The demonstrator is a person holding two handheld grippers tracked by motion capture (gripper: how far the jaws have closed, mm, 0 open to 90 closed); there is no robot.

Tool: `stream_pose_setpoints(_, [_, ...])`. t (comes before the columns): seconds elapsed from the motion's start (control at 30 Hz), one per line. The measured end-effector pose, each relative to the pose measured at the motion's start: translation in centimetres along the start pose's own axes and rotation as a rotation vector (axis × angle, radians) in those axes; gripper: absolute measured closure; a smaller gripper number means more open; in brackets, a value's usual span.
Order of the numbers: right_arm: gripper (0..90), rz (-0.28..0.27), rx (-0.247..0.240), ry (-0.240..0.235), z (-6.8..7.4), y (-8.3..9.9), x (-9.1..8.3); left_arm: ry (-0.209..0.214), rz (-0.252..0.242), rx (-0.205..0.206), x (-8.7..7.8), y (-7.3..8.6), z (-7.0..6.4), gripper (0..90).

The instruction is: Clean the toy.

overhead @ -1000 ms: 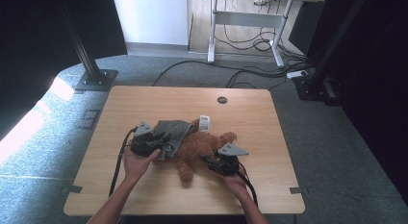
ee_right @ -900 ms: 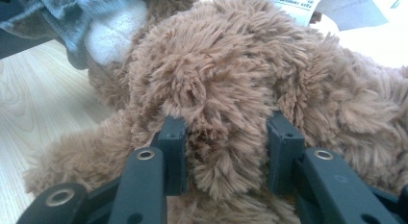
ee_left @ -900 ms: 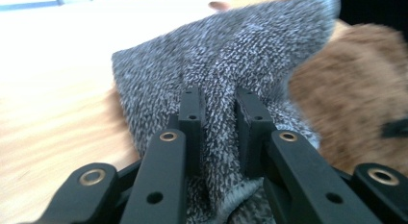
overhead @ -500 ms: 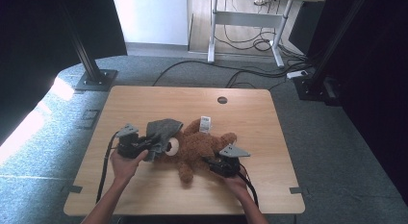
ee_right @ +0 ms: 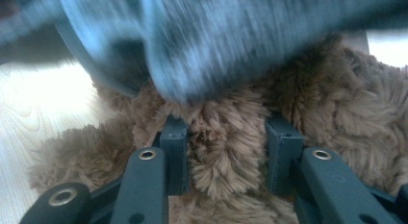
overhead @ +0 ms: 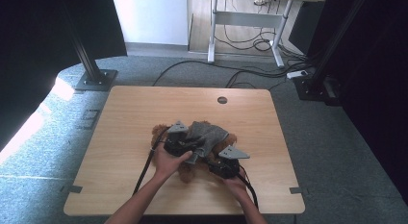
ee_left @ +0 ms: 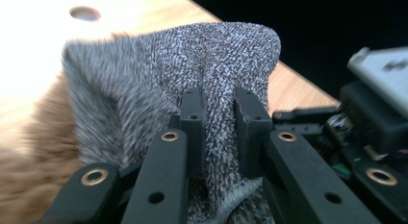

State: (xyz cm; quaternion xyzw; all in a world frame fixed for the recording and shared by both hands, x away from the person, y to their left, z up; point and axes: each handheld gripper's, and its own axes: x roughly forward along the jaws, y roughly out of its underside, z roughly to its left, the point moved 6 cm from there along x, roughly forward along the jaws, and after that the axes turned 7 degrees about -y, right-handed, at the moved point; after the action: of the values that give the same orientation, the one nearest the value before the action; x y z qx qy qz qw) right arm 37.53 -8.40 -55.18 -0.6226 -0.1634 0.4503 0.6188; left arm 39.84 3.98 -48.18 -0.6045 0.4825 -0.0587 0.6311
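A brown teddy bear (overhead: 157, 131) lies on the wooden table (overhead: 139, 104), mostly under a grey knitted garment (overhead: 208, 135). My left gripper (overhead: 191, 148) is at the garment's near edge. In the left gripper view it (ee_left: 219, 132) is shut on a raised fold of the grey knit (ee_left: 168, 65), with brown fur (ee_left: 29, 152) at the left. My right gripper (overhead: 215, 162) is just right of it, low on the bear. In the right gripper view its jaws (ee_right: 226, 156) clamp a tuft of the bear's plush (ee_right: 337, 104), and the grey garment (ee_right: 231, 36) hangs blurred above.
A round cable hole (overhead: 222, 100) sits near the table's far edge. Black cables (overhead: 144, 166) trail from both grippers toward the near edge. Beyond the table are a black post base (overhead: 94, 80), floor cables (overhead: 250, 72) and a white desk frame (overhead: 240, 22).
My left gripper has carried the grey garment to the right, from the bear's left side to over its body. The right gripper has stayed on the bear.
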Motion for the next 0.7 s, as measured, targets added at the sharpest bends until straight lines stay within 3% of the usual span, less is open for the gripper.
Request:
stream_pose_setpoints(0.1, [60.1, 0.001, 0.002, 0.001, 0.0, 0.0, 0.0, -0.029, 0.017, 0.02, 0.7, 0.7, -0.2, 75.9])
stream_pose_setpoints(0.3, [60.4, 0.004, -0.012, 0.007, 0.2, 0.1, 0.1, -0.095, 0.026, 0.039, -0.3, 1.2, 1.1, 76.1])
stream_pose_setpoints(0.37, [60.4, 0.004, -0.012, 0.007, 0.2, 0.1, 0.1, -0.124, 0.025, 0.034, -0.8, 1.4, 2.0, 76.2])
stream_pose_setpoints(0.4, [60.4, 0.002, -0.012, 0.006, 0.2, 0.1, 0.1, -0.144, 0.029, 0.014, -1.4, 1.9, 3.2, 76.2])
stream_pose_setpoints(0.43, [60.4, 0.002, -0.012, 0.006, 0.2, 0.1, 0.1, -0.144, 0.029, 0.014, -1.4, 1.9, 3.2, 76.2])
stream_pose_setpoints(0.53, [60.5, 0.005, -0.025, -0.001, 0.4, 0.2, 0.1, -0.124, 0.01, -0.035, -2.7, 3.1, 4.9, 76.5])
stream_pose_setpoints(0.7, [60.6, 0.011, -0.045, -0.005, 0.9, 0.2, 0.3, -0.137, -0.014, -0.025, -3.8, 3.3, 5.2, 76.6])
